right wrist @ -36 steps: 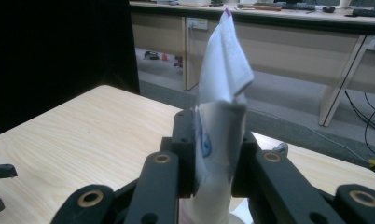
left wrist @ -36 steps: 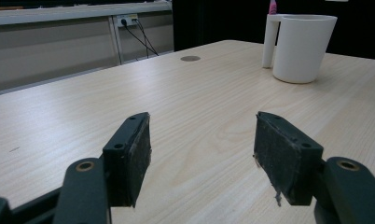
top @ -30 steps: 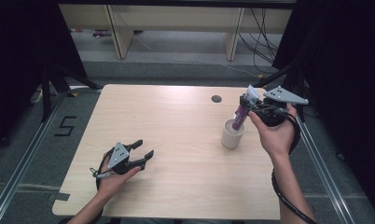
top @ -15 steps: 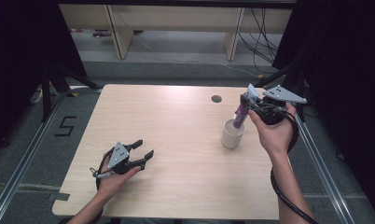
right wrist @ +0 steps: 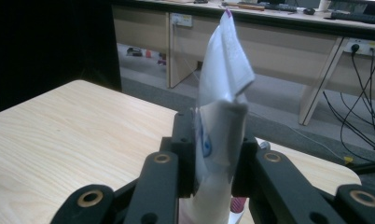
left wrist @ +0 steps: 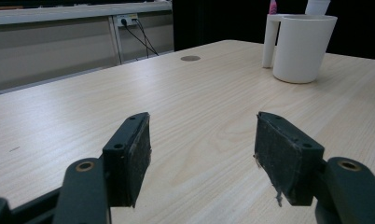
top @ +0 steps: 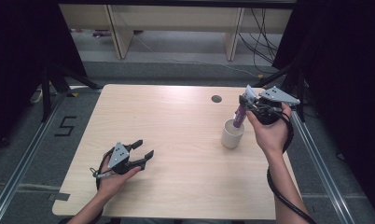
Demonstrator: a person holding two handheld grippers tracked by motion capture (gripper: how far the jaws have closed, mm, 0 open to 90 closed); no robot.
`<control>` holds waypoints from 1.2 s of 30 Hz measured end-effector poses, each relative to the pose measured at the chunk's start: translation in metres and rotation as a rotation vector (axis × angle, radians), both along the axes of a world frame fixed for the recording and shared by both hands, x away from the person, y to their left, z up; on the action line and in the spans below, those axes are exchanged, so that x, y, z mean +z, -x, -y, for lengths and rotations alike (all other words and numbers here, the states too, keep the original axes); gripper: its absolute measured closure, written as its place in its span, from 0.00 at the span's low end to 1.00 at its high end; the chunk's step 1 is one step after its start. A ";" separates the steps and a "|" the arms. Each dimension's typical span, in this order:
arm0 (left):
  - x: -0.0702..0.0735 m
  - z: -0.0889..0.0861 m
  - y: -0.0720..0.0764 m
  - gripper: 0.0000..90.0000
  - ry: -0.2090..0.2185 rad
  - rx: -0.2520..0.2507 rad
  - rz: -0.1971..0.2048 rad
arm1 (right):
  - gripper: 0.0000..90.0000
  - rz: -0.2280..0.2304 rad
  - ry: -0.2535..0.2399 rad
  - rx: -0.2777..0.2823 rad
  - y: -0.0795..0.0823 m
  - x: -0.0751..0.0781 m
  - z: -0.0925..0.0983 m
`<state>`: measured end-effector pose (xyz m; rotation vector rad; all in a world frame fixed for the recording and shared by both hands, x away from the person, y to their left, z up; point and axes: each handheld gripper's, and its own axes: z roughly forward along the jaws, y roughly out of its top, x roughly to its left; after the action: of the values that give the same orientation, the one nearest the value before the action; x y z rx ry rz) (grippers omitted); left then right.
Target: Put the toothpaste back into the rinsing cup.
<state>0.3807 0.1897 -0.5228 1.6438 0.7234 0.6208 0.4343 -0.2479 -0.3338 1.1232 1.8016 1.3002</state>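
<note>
1. In the high view almost nothing had changed over the last second: the right tongs (top: 245,105) hung in the same spot above the white cup (top: 232,134), clenched on the upper end of a purple-and-white tube (top: 239,116), and the left tongs (top: 138,151) lay where they had been, near the front left of the worktop (top: 176,121). The tube's lower end reached to the cup's mouth, tilted; whether it touched the rim or the bottom could not be told. Judged from that stillness, the placing of the tube into the cup was paused at the mouth, with the release not yet made.

2. The left gripper view showed what the high view could not: its two black pads (left wrist: 134,154) stood wide apart with only bare wood between them, so those tongs were released and idle. It also showed the cup (left wrist: 300,44) from the side, upright, with a handle at its left.

3. The right gripper view gave the grip itself: the tube (right wrist: 220,116) was pinched flat between the jaws, its crimped white end rising above them and a little purple showing below. The cup was hidden beneath.
</note>
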 end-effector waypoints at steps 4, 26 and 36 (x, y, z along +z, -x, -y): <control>0.000 0.000 0.000 0.40 -0.002 0.000 0.000 | 0.86 0.011 0.017 0.013 -0.005 -0.006 0.000; 0.000 0.000 0.000 0.40 -0.001 -0.001 0.000 | 0.86 -0.028 0.029 -0.022 -0.016 -0.038 -0.001; 0.000 0.000 0.000 0.40 0.001 -0.001 -0.002 | 0.86 -0.035 0.048 -0.026 -0.021 -0.052 -0.001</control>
<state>0.3804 0.1898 -0.5228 1.6441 0.7237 0.6184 0.4550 -0.2464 -0.3855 1.1459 1.8282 1.2225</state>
